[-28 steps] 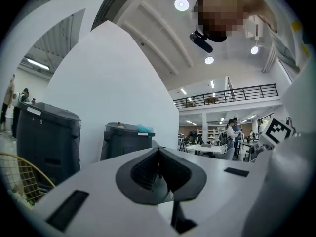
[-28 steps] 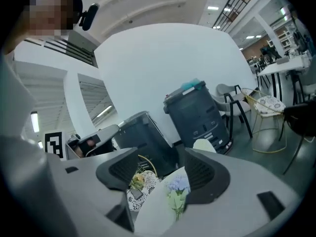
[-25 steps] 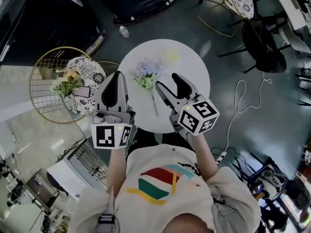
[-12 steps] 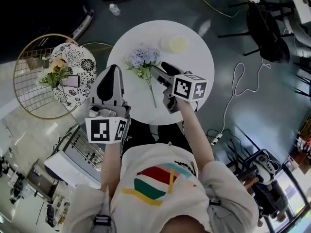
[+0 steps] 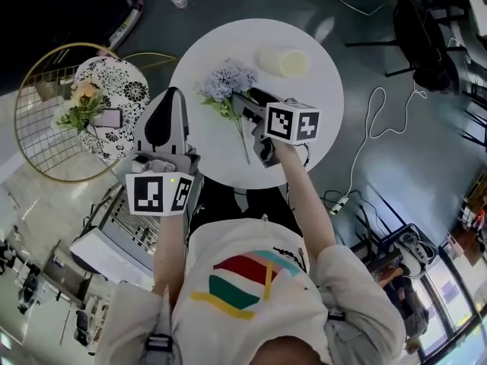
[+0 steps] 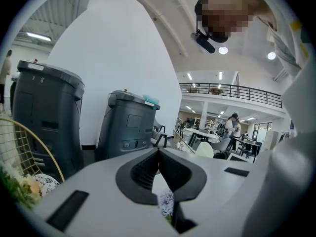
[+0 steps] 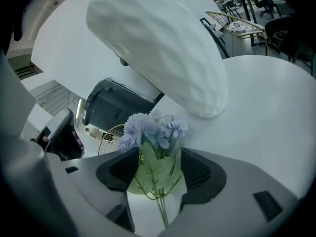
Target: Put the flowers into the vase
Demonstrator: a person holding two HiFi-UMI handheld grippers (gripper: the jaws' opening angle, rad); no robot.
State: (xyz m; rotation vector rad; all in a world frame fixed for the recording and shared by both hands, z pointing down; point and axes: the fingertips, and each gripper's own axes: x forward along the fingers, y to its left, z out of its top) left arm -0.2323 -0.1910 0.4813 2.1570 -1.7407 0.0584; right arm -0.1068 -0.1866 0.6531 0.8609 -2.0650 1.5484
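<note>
Pickup stage; nothing in vase (image 5: 283, 61) yet.
Jaws apart, right gripper (image 7: 155, 157) straddles flowers (image 5: 226, 90) at 10 o'clock on table (image 5: 304, 120), ungripped; vase at 1 o'clock; left gripper (image 5: 169, 101) closed, empty, 8 o'clock.

White T-shirt (image 5: 251, 280) with red, teal and yellow stripes across the chest

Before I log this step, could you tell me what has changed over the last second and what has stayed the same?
The right gripper moved forward and to the left over the table to the flowers. Its jaws now stand apart on either side of the leaves, not yet closed. Nothing was taken hold of or let go. The left gripper stayed shut at the table's left edge, the flowers still lie flat, and the vase has not moved.
</note>
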